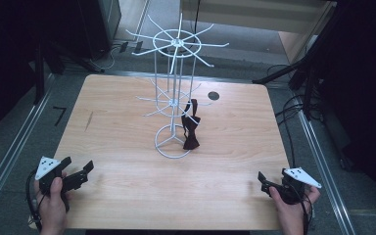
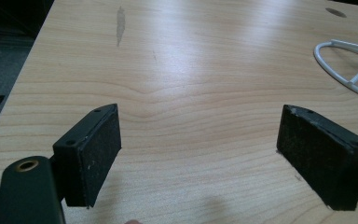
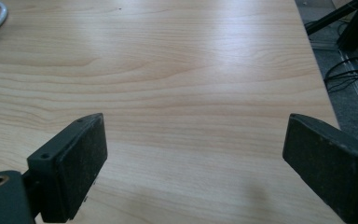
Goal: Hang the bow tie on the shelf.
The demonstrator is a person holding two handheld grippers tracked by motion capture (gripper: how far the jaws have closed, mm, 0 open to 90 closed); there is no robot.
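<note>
Pale wood-grain tabletop (image 1: 127,147), rounded at the corners, with dark floor around it. At near left edge, left gripper (image 1: 81,175), black, grey three-cornered plate on top, held in a hand; jaws spread wide, nothing between them but bare wood in the left gripper view (image 2: 198,154). Toward the middle, white wire rotating display stand (image 1: 175,98) upright on a ring base, two tiers of hooked arms. Just right of its pole, dark maroon bow tie (image 1: 191,128) hanging from a lower arm, lower end down at the ring base. Well apart at near right edge, right gripper (image 1: 267,183), likewise hand-held; jaws released and wide, empty over the wood (image 3: 193,163).
</note>
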